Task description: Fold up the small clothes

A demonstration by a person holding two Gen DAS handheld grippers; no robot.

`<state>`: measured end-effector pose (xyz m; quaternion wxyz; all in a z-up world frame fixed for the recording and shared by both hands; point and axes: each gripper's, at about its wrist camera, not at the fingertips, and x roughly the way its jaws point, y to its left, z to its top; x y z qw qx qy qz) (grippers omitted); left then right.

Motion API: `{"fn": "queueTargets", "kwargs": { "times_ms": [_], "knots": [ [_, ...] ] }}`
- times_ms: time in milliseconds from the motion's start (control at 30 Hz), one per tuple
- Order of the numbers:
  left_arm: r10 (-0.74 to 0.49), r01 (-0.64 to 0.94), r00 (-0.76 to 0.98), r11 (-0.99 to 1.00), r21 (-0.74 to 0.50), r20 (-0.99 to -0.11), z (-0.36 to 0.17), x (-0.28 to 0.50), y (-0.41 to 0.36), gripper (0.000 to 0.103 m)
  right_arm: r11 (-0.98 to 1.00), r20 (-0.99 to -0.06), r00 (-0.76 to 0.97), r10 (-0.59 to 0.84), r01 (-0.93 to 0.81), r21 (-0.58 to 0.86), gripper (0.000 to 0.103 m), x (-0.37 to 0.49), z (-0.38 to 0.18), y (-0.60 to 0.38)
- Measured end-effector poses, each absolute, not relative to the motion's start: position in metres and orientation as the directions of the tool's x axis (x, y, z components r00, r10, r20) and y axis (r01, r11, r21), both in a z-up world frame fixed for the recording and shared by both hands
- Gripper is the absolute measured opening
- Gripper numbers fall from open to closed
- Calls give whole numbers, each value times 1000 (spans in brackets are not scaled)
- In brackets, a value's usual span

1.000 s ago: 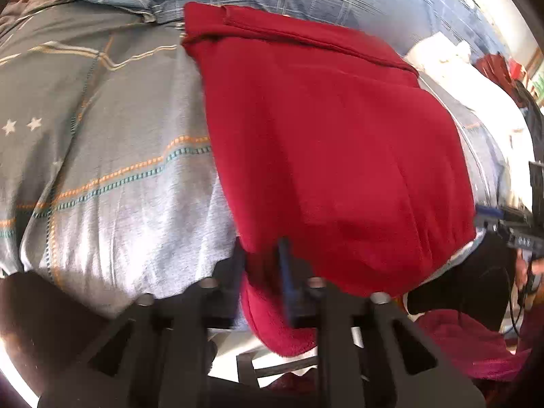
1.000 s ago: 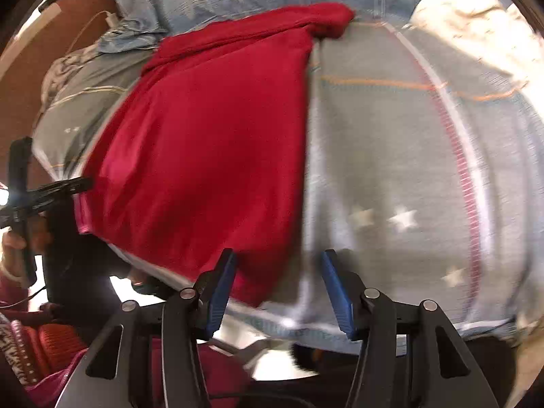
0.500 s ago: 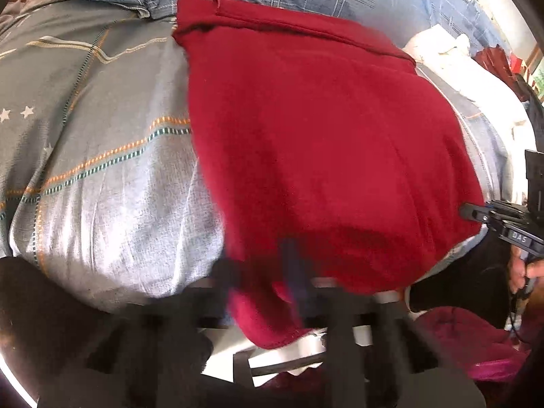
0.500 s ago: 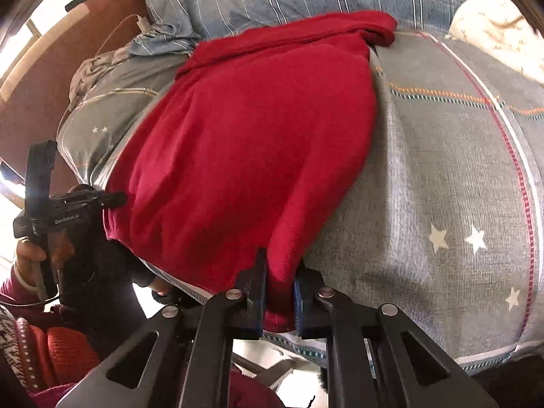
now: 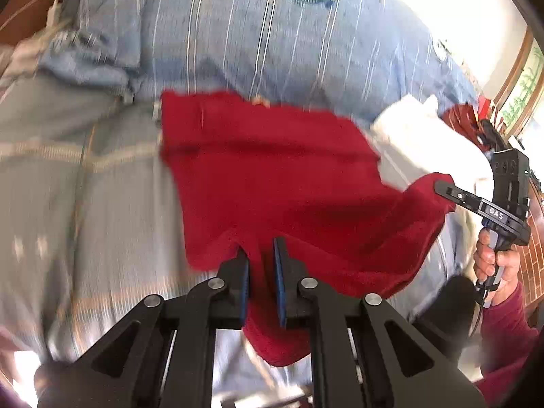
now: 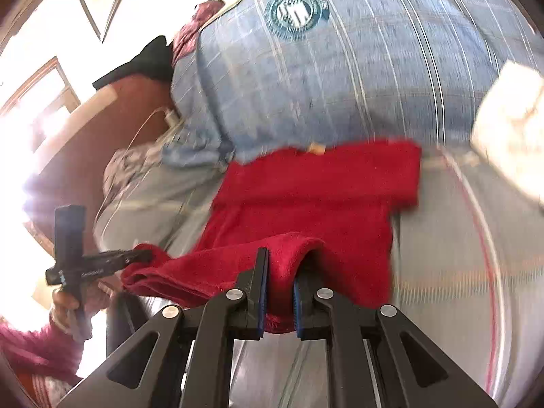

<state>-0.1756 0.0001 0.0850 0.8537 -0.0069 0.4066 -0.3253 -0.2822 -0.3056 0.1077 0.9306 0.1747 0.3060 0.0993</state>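
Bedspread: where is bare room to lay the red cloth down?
Bare bedspread lies left of the red cloth in the left view, and more shows right of it in the right view, below the white bundle. Behind the cloth the blue quilt crowds its far edge.

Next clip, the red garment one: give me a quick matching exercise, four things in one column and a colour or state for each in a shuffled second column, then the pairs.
Things:
1. left gripper
2. garment
3. pillow
4. bedsheet

Descriptions:
A. blue, striped, round emblem
B. grey, with stars and coloured lines
C. shut on a near corner of cloth
D. red, near edge lifted off the bed

Pairs: 1-C, 2-D, 3-A, 4-B
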Motion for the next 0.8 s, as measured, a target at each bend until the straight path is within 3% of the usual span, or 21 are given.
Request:
{"fn": "queueTargets", "kwargs": {
  "times_ms": [300, 467, 567, 667, 733, 800],
  "knots": [
    [-517, 470, 547, 840, -270, -659, 98, -51, -32, 10, 941, -551, 817, 170, 30, 336, 11, -169, 122, -347],
    [-472, 400, 526, 871, -284, -707, 71, 15, -52, 10, 931, -617, 775, 137, 112, 348, 11, -98, 94, -369],
    [-482, 369, 499, 870, -327, -720, 55, 42, -55, 14, 926, -671, 730, 130, 153, 345, 18, -64, 69, -379],
    [-530, 367, 470, 845, -390, -706, 52, 54, -52, 32, 914, -697, 704, 134, 184, 362, 35, -56, 58, -390],
    [-532, 358, 485, 845, -398, -693, 57, 52, -45, 61, 911, -669, 736, 106, 198, 362, 59, -70, 64, -394],
    [-509, 362, 553, 860, -360, -660, 69, 45, -37, 69, 914, -625, 778, 68, 203, 352, 61, -89, 77, -396]
  ]
}}
